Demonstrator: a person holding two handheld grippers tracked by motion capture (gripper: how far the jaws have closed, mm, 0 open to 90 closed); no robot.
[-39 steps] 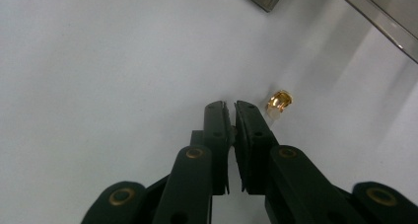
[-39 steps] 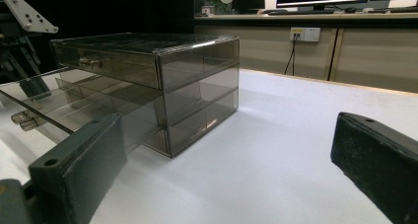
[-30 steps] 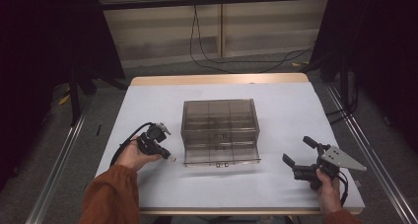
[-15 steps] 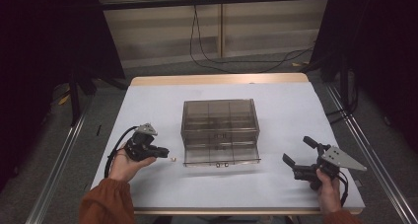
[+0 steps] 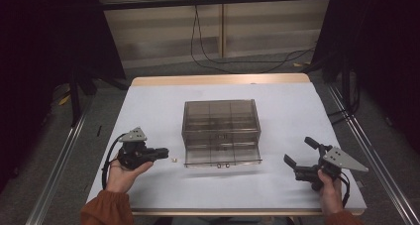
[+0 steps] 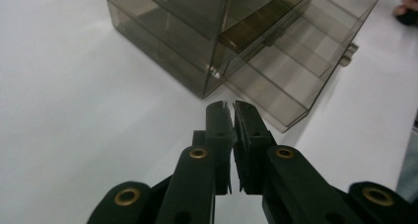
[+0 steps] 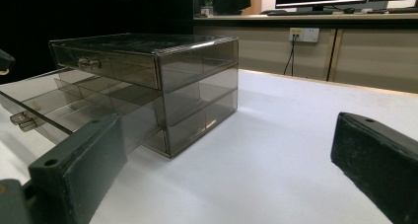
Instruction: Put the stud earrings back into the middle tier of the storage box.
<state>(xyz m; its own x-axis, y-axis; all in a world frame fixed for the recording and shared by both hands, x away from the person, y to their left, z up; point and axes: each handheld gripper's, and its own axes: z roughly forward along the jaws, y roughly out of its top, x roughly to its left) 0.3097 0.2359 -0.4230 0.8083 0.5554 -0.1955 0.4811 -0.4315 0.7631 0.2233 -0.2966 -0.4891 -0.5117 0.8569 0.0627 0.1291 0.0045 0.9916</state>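
High view shows a white worktop (image 5: 148, 106) with a smoky see-through drawer box (image 5: 221, 121) in its middle. The bottom drawer (image 5: 223, 155) of the box is pulled out toward the person. It has a small knob on its front edge.

A left hand holds the left gripper (image 5: 166, 152) at the left side of the worktop, near the pulled-out drawer but not touching it. Its fingers are pressed together with nothing between them. They point toward the drawer. A tiny pale thing (image 5: 174, 160) lies on the worktop just beside the tips of those fingers, between them and the drawer. It is too small to tell what it is.

Left gripper view shows the two black fingers (image 6: 219, 130) side by side, closed, with only a thin slit between them. Past them sits the corner of the drawer box (image 6: 197, 36) and the open drawer (image 6: 291, 71), which has little walls inside that split it into parts.

A right hand holds the right gripper (image 5: 301, 153) at the right side of the worktop, well apart from the box. Its fingers are spread wide and hold nothing.

Right gripper view shows the two dark fingers (image 7: 79, 169) far apart at the bottom, with bare worktop between them. The box (image 7: 148, 86) stands farther off, its top drawer shut and its bottom drawer (image 7: 59, 105) sticking out to the left.
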